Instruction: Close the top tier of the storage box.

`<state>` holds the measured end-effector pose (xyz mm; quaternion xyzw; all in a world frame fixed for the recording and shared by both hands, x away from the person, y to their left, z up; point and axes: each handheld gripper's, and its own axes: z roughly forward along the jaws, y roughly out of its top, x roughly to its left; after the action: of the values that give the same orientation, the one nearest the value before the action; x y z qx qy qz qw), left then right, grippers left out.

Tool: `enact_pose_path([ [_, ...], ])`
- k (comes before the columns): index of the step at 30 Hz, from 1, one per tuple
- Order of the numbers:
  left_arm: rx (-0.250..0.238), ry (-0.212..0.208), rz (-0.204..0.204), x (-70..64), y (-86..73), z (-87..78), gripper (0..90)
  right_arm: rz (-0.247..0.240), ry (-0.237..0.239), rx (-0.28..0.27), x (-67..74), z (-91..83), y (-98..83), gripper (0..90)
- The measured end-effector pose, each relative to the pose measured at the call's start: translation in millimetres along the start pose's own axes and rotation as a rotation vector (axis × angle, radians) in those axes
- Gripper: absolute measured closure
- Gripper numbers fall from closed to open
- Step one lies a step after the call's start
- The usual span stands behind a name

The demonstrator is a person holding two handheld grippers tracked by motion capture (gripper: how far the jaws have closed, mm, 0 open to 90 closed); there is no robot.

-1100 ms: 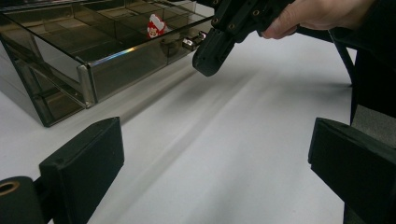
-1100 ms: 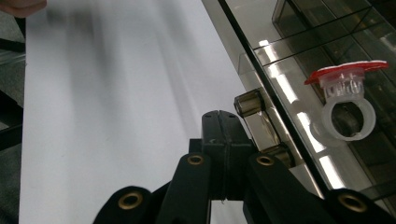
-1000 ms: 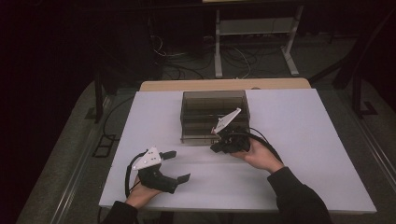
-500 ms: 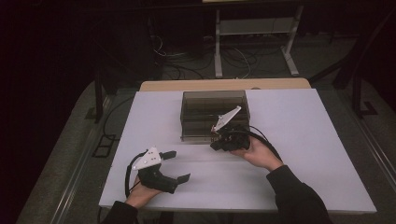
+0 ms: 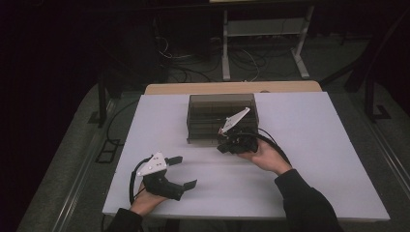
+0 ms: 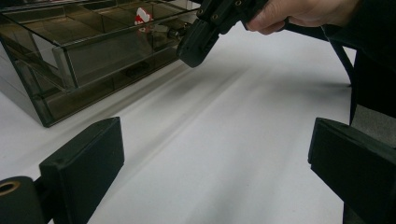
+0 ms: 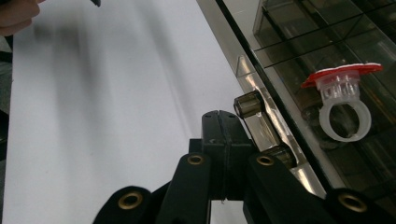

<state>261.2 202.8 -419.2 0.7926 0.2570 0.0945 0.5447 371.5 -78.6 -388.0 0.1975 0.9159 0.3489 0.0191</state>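
White desk point(image 5: 309, 164), smoky clear plastic drawer box point(image 5: 212, 108) near its far edge, right tool point(image 7: 224, 126) with jaws pressed together beside the drawer handle point(image 7: 256, 123), left tool point(image 5: 181, 171) spread apart near the front-left corner, red-topped clear ring point(image 7: 343, 100) inside a drawer.

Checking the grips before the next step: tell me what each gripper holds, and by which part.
Left gripper: jaws open, nothing held. Right gripper: jaws shut beside the handle of the smoky transparent plastic drawer box; no grip is visible.

drawer box point(image 5: 221, 117) mid-table, far side | ring point(image 7: 343, 102) inside box
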Motion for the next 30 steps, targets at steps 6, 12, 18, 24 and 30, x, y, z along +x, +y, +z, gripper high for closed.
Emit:
enact_pose_path([
  [6, -0.001, 0.0, 0.0, 0.2, -0.1, -0.1, 2.9, 0.013, 0.002, -0.013, -4.5, -0.6, -0.5, 89.1],
  [12, -0.001, -0.001, 0.0, 0.1, -0.1, 0.0, 2.9, 0.018, -0.004, -0.015, -6.9, -0.2, 0.7, 89.1],
  [18, 0.0, -0.001, 0.0, 0.2, -0.1, -0.2, 2.9, 0.026, -0.003, -0.019, -10.2, 0.4, 1.3, 89.1],
  [24, 0.0, -0.001, 0.0, 0.2, -0.1, -0.2, 2.9, 0.029, -0.004, -0.017, -12.5, 1.2, 2.5, 89.1],
  [30, 0.001, -0.001, 0.001, 0.3, -0.1, -0.2, 2.9, 0.03, -0.006, -0.018, -14.8, 2.0, 3.5, 89.0],
])
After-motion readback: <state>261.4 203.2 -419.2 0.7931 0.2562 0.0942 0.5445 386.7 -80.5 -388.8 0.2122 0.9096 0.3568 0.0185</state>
